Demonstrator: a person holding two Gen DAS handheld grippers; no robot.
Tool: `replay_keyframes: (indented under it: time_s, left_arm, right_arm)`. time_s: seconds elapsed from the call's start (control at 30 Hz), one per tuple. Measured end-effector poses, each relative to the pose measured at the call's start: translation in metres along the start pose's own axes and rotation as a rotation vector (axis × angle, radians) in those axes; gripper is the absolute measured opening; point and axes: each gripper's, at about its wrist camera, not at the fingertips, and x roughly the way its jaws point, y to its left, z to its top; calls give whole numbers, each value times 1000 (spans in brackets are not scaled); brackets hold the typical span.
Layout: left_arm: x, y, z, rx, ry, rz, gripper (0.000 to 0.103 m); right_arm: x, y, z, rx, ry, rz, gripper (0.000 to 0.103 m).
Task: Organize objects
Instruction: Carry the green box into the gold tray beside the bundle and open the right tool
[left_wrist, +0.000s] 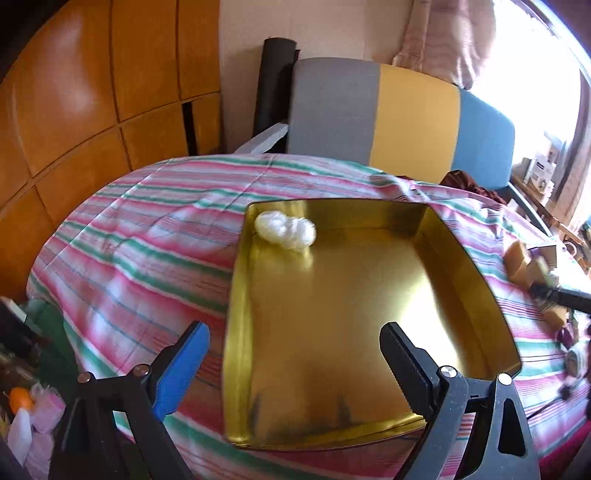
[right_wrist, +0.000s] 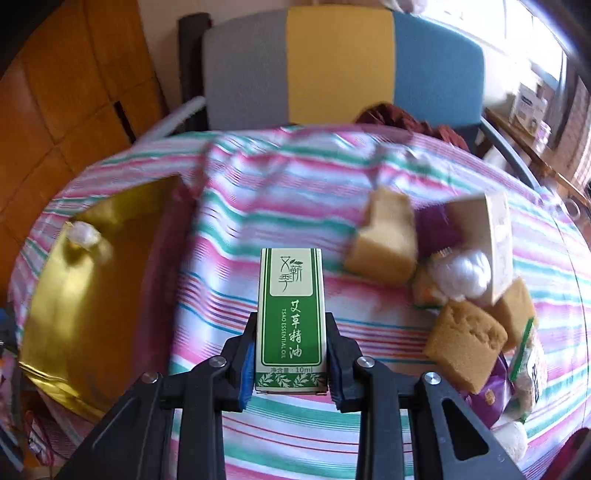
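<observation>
Above the striped bench (right_wrist: 295, 192), the right gripper (right_wrist: 291, 354) jaws clamp a green essential-oil box (right_wrist: 290, 317); the left gripper (left_wrist: 295, 365) jaws gape empty over a gold tin (left_wrist: 461, 258) holding a white wad (left_wrist: 286, 230).

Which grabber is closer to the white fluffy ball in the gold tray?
Left. The left gripper hangs open over the gold tray's near end, facing the white ball. The right gripper is off beside the tray, holding a green box.

The heap of sponges (right_wrist: 384, 240) and packets (right_wrist: 526, 373) at the table's right edge is motion-blurred; packet print unreadable
</observation>
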Motion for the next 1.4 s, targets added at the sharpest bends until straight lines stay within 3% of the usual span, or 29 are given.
replay_keyframes:
  time_s: [0.17, 0.37, 0.57, 0.7, 0.87, 0.97, 1.07, 1.4]
  left_arm:
    - [-1, 20, -7, -33, 25, 27, 94]
    - [-10, 65, -13, -115, 19, 84, 94]
    - [-10, 104, -21, -234, 24, 101, 94]
    - [-5, 107, -24, -243, 36, 102, 94]
    - [-3, 104, -27, -240, 53, 78, 94]
    - [-5, 100, -26, -232, 46, 82, 94]
    - [-7, 98, -25, -222, 36, 91, 94]
    - [-21, 70, -17, -142, -10, 73, 94]
  right_arm:
    - [-8, 62, 21, -92, -8, 138, 30]
    - [31, 162, 28, -179, 119, 302, 30]
    - [87, 248, 36, -185, 237, 343, 30]
    - [121, 277, 49, -114, 288, 359, 31]
    - [139, 281, 60, 31, 320, 470, 42]
    - [128, 278, 58, 13, 303, 497, 42]
    - [108, 266, 49, -42, 265, 489, 42]
    - [28, 187, 9, -198, 93, 343, 45]
